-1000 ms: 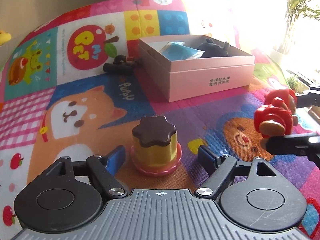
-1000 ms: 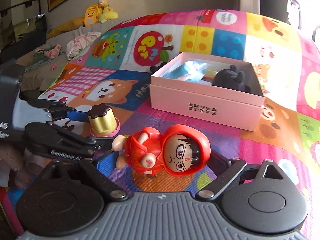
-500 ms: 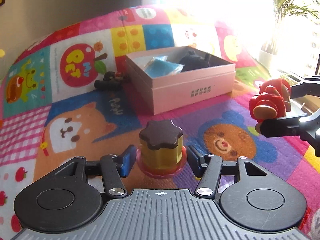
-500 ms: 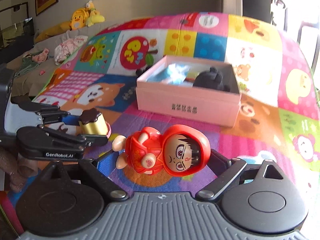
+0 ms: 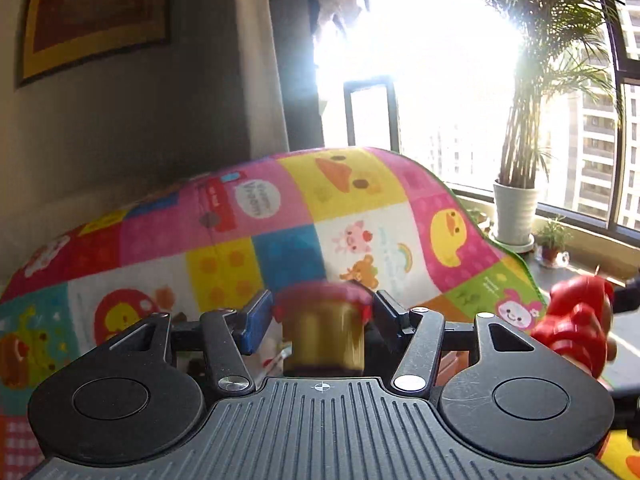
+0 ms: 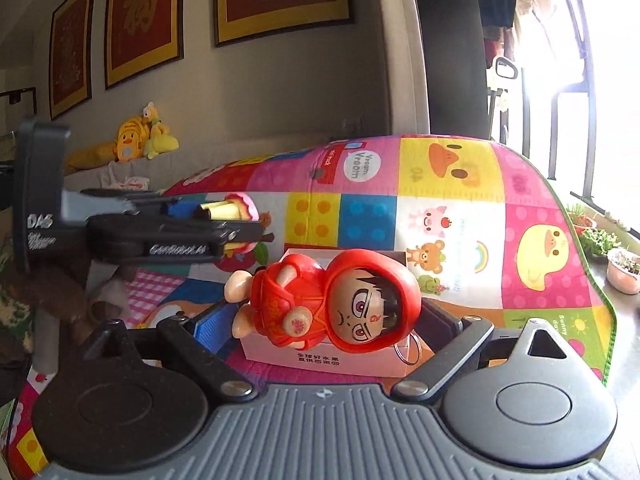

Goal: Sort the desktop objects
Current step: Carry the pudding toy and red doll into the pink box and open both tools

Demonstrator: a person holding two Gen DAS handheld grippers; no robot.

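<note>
A: Start close in. What has the left tool got?

B: It is clamped on the pudding-shaped toy, gold body with a pink frilled base, held off the play mat. The pads press on its sides just under the frill. In the right wrist view the same toy shows between those fingers, lying sideways and clear of the mat.

A: And the right tool?

B: Clamped on the red hooded figurine, which lies across the jaws, head toward the right finger, feet toward the left. The jaws stand wide because the figure is wide.

A: How will they handle?

B: Both look like hard, light plastic, so little weight but smooth, rounded skins. I would judge the figurine the slipperier one: a grip across the round head and body could let it roll. The pudding toy's straight flanks are the safer hold.

A: Where do they go?

B: Probably the pink box just behind the figurine, resting on the mat. Beyond it, the wall and bright window.
</note>
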